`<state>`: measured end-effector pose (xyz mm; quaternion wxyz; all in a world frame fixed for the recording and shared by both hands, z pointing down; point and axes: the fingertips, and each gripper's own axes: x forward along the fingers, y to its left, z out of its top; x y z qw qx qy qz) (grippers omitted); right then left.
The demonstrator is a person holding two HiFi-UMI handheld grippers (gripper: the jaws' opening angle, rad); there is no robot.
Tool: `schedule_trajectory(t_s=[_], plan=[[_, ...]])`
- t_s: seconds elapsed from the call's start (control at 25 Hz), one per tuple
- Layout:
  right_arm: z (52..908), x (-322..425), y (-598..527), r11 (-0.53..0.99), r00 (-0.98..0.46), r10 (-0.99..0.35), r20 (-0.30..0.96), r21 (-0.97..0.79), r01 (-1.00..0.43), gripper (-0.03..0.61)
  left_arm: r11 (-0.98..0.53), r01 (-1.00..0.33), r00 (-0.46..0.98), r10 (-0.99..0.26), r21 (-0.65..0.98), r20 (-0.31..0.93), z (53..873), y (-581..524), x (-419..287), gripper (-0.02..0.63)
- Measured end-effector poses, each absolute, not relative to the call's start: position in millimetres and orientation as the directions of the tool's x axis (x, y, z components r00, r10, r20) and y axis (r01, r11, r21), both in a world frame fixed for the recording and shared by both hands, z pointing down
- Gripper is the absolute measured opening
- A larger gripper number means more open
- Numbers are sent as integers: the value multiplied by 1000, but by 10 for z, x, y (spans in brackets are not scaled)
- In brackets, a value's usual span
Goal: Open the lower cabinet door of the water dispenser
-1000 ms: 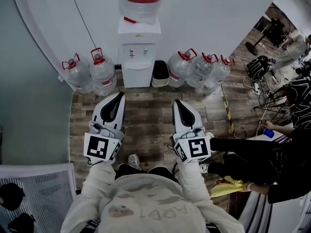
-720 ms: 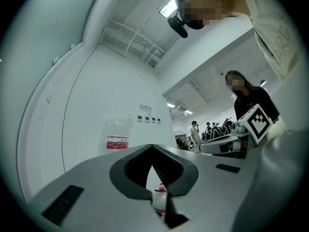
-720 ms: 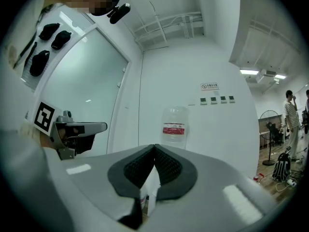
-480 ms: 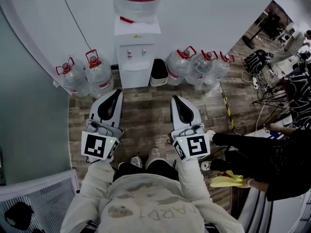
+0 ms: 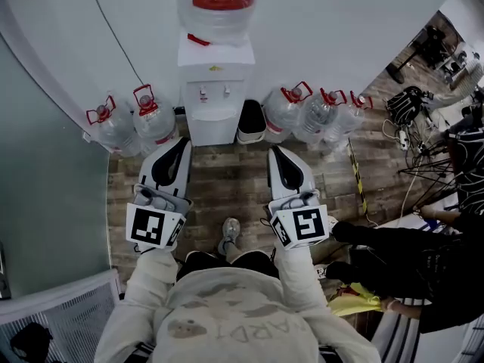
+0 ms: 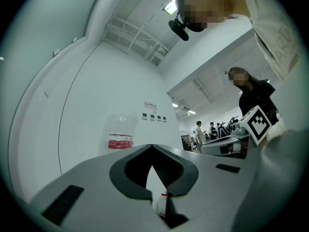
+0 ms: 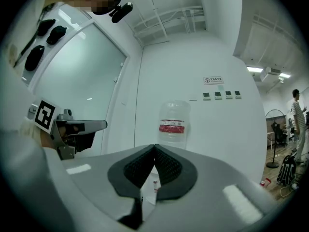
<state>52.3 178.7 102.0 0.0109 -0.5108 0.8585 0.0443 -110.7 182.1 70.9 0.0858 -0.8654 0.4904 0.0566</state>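
Note:
The white water dispenser (image 5: 214, 97) stands against the wall with a big clear bottle (image 5: 219, 2) on top. Its lower cabinet door (image 5: 212, 131) looks closed. In the head view both grippers are held side by side, pointing at the dispenser and a short way in front of it. My left gripper (image 5: 181, 144) is in line with the dispenser's left edge, and my right gripper (image 5: 276, 153) is off to its right. Both are shut and hold nothing. The bottle shows above the closed jaw tips in the left gripper view (image 6: 119, 134) and in the right gripper view (image 7: 172, 124).
Spare water bottles stand on the floor left (image 5: 132, 119) and right (image 5: 310, 112) of the dispenser, with a black bin (image 5: 251, 119) beside it. A seated person (image 5: 408, 255) and cables (image 5: 412, 104) fill the right. A white mesh chair (image 5: 60, 316) is at the lower left.
Both grippers and the wearer have moved forward toward the dispenser, which now sits nearer and larger in the head view. One foot has stepped ahead. Both jaws have stayed shut.

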Motion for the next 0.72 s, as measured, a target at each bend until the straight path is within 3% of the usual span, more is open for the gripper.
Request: schedule_trajectory(t_s=[0.72], plan=[[1023, 742, 481, 568, -574, -816, -69, 85, -818, 9, -426, -897, 441, -874, -116, -203, 652, 685, -795, 4]])
